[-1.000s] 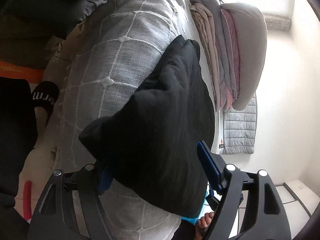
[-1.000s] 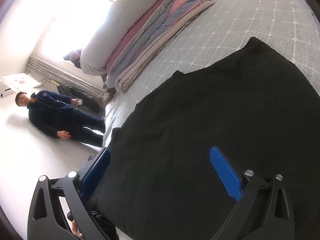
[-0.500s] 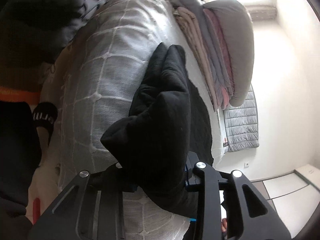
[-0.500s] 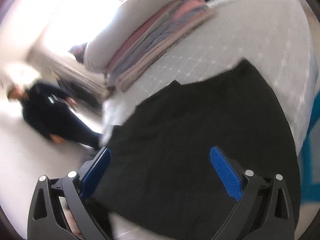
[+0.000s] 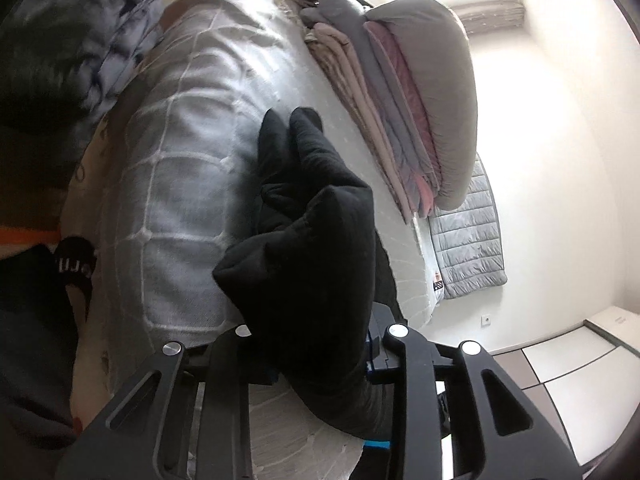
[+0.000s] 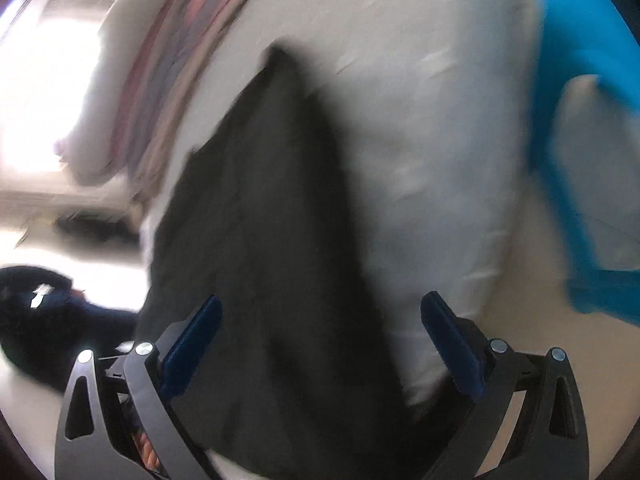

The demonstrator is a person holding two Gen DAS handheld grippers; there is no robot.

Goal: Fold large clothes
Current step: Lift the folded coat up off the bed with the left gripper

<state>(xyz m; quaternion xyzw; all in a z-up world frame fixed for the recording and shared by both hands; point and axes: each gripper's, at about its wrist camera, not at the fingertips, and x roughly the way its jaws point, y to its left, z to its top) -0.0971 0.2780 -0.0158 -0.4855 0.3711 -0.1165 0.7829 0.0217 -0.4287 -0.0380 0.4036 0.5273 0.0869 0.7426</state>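
Garment (image 5: 316, 248), black, lies bunched on bed (image 5: 180, 184). Left gripper (image 5: 320, 356) fingers are closing, pinching its near fold. Right gripper (image 6: 320, 336) fingers spread wide above it.

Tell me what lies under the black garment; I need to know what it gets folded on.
Under the black garment lies a bed with a light grey quilted cover. The cover directly beneath the cloth is hidden, so anything lying there cannot be seen.
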